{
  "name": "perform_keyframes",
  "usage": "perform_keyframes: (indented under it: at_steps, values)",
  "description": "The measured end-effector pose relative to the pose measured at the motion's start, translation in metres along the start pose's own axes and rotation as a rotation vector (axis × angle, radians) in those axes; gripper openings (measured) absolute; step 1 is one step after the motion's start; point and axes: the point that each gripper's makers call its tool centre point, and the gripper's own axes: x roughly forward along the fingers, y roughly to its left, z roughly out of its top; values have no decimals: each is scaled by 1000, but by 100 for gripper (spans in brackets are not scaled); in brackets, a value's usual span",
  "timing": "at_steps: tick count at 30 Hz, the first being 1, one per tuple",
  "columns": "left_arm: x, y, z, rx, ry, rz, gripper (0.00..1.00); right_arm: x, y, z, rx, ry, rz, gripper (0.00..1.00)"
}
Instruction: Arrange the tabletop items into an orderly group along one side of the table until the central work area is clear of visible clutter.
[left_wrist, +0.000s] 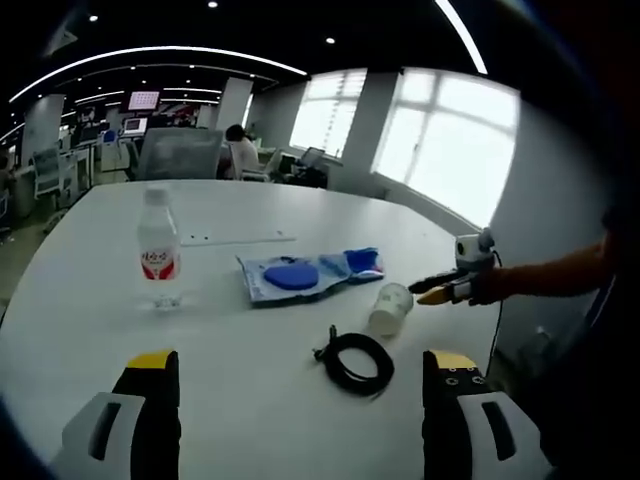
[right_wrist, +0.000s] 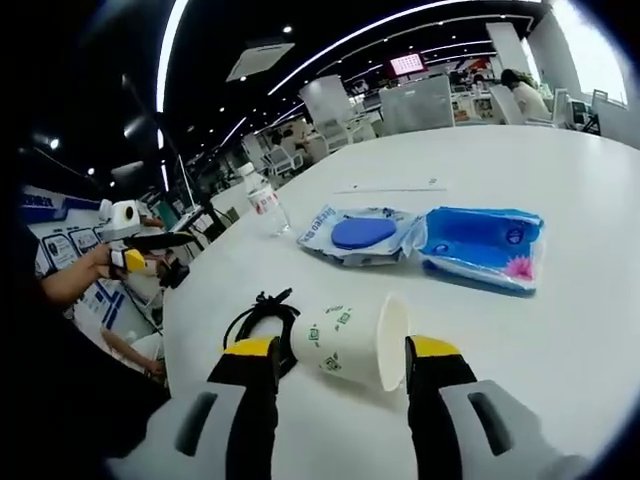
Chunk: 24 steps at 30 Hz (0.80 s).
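Observation:
On the white table (left_wrist: 230, 215) stand a clear water bottle (left_wrist: 158, 250) with a red label, a wipes pack with a blue lid (left_wrist: 292, 275) and a blue tissue pack (left_wrist: 362, 263). A paper cup (left_wrist: 390, 308) lies on its side beside a coiled black cable (left_wrist: 353, 362). My left gripper (left_wrist: 300, 375) hangs open over the near table edge, holding nothing. My right gripper (left_wrist: 424, 291) comes in from the right, just short of the cup. In the right gripper view the cup (right_wrist: 350, 345) lies between the open jaws of my right gripper (right_wrist: 340, 352), with the cable (right_wrist: 258, 318) to its left. My left gripper (right_wrist: 185, 240) shows there at the left, held by a hand.
The bottle (right_wrist: 262, 200), wipes pack (right_wrist: 355, 235) and tissue pack (right_wrist: 485, 245) sit further in on the table (right_wrist: 560, 330). Office chairs (left_wrist: 180, 152) and desks stand beyond the far edge, with a seated person (left_wrist: 240, 150). Bright windows (left_wrist: 450, 150) line the right wall.

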Motion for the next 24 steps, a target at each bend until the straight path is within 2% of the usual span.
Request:
perform_keyframes:
  at_steps: [6, 10, 13, 15, 20, 24]
  values:
    - [3, -7, -4, 10, 21, -29, 100, 4, 4, -7, 53, 22, 35, 29]
    - [4, -9, -6, 28, 38, -37, 100, 2, 6, -8, 11, 31, 34, 6]
    - [3, -6, -8, 34, 50, -25, 100, -2, 7, -3, 16, -2, 42, 3]
    - [2, -5, -8, 37, 51, -24, 100, -3, 9, -3, 21, -2, 47, 0]
    - [0, -3, -11, 31, 82, -15, 98, -9, 21, 0, -2, -13, 55, 0]
    - [-1, 6, -13, 29, 106, 5, 98, -12, 31, 6, -36, -21, 55, 0]
